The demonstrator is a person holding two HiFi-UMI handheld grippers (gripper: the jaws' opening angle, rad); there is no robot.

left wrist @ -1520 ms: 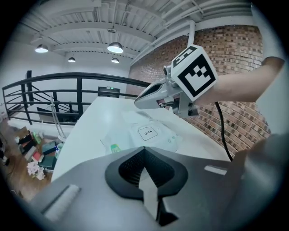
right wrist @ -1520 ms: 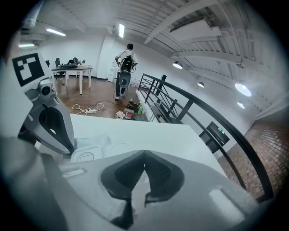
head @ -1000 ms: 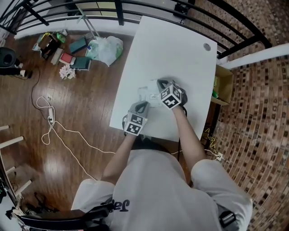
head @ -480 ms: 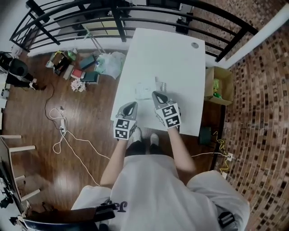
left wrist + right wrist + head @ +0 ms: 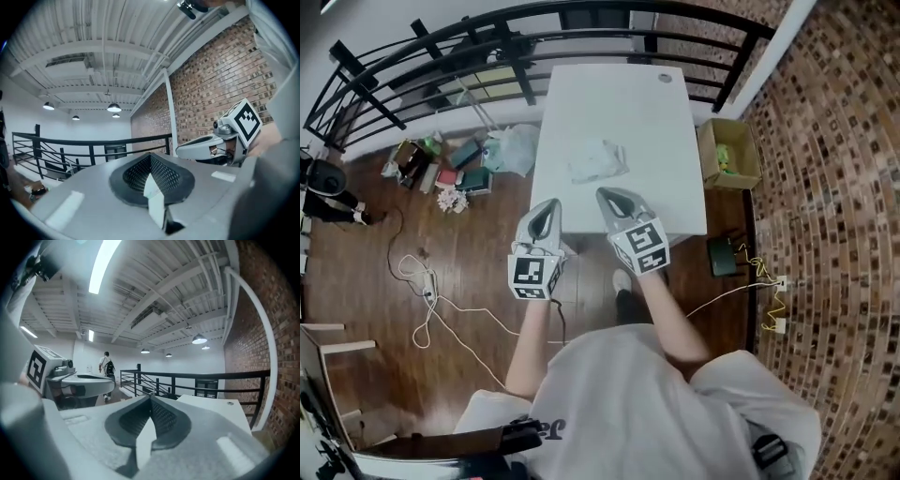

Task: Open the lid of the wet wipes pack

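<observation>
Wet wipes pack [image 5: 598, 161] | pale, crinkled, flat | on white table [image 5: 675, 187]

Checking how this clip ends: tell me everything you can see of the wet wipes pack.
The wet wipes pack is a soft, whitish, slightly crumpled-looking packet lying flat near the middle of the white table. It shows only in the head view and is small there, so whether its lid is open cannot be made out. Nothing touches it but the table. The left gripper and right gripper are held apart from it, by the table's near edge.
</observation>
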